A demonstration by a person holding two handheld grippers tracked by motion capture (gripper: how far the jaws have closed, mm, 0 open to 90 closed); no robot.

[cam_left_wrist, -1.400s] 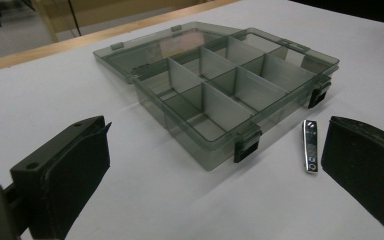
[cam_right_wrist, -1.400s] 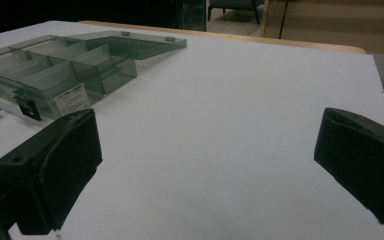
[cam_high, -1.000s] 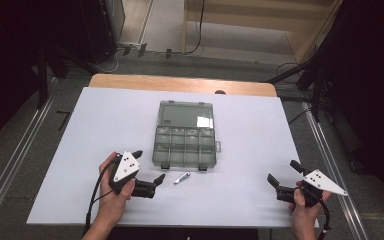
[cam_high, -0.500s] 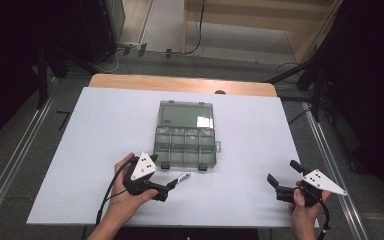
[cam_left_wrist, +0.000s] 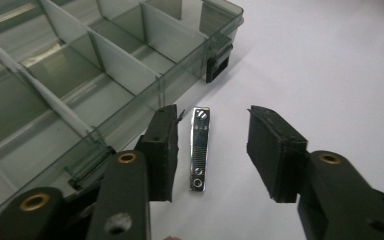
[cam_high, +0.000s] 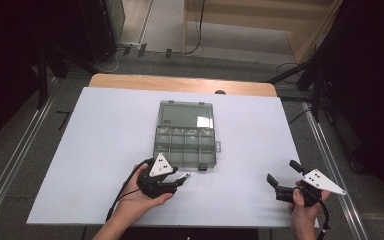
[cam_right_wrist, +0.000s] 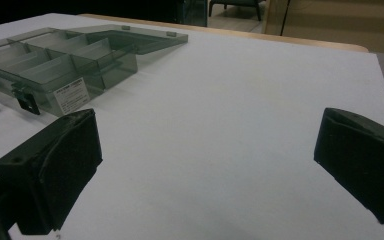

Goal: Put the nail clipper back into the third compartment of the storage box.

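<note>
A small shiny nail clipper [cam_left_wrist: 199, 150] lies flat on the white table, just in front of the clear grey compartment box [cam_left_wrist: 80, 75]. My left gripper [cam_left_wrist: 212, 127] straddles it: its jaws have just been closing, with the clipper between them, and a gap still shows on both sides of the metal. From above, the left gripper [cam_high: 180, 181] sits at the box's [cam_high: 185, 150] near edge, the clipper [cam_high: 182, 176] at its tips. My right gripper [cam_high: 282, 171] rests open near the table's front right, with nothing between its wide-apart jaws [cam_right_wrist: 207, 145].
The box's lid [cam_high: 186, 114] lies open flat behind its compartments, which look empty. A latch tab [cam_left_wrist: 217, 62] sticks out from the box's front wall near the clipper. White tabletop [cam_high: 105, 130] spreads left and right of the box; a wooden strip [cam_high: 180, 82] runs along the far edge.
My left hand has slid right along the box's near edge until its jaws reached the nail clipper, and the jaws have narrowed around it. The right hand has stayed put.
</note>
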